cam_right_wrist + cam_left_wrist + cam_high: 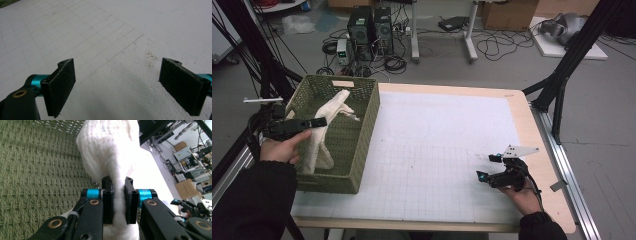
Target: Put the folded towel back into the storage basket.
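cream towel [329, 112] draped inside green woven basket [362, 130]

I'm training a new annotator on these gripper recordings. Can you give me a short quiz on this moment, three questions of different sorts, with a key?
1. True or false: the left gripper is shut on the white cloth.
2. Where does the cloth lie? A) flat on the white mat B) in the green basket, draped over its near wall C) on the floor
3. Fill in: the right gripper hangs over the mat with its jaws ____ and nothing between them.

Key: 1 true; 2 B; 3 open.
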`<state>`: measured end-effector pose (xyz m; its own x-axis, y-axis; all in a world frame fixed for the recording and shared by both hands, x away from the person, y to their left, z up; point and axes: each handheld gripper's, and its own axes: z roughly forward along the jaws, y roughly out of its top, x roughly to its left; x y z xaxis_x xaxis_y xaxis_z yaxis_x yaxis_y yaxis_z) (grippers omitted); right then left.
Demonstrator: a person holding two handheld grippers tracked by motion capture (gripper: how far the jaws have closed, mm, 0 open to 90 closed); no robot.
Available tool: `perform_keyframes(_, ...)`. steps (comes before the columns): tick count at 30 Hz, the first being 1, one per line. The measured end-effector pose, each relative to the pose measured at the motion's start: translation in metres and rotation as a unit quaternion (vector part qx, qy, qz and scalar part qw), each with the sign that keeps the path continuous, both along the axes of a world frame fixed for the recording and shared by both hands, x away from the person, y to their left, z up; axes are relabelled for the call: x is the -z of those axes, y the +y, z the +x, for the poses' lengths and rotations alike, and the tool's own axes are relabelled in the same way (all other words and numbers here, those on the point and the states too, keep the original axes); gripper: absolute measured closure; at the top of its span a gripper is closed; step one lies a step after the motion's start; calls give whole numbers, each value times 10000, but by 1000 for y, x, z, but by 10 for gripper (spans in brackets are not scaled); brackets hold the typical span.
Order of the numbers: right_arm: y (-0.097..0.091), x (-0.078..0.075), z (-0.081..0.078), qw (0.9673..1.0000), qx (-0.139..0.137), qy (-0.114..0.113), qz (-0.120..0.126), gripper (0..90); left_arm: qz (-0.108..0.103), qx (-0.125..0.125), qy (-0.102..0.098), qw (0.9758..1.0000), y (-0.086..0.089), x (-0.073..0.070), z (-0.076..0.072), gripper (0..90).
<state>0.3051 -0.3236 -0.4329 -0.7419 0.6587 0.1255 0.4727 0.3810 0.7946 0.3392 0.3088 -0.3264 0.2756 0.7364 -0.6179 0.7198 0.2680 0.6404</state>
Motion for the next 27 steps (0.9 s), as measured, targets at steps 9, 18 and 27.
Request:
perform_keyframes(9,0,1,0,10000,5,30,-6,130,309,-94,242,9992,-6,13,16,806)
perform_keyframes(18,2,3,2,10000,-43,21,-63,130,774,-388,508,9950,-9,31,35,802)
perform_keyframes(27,4,4,4,9999,-72,66,-86,131,1495,-465,1136,9811,-15,47,47,795)
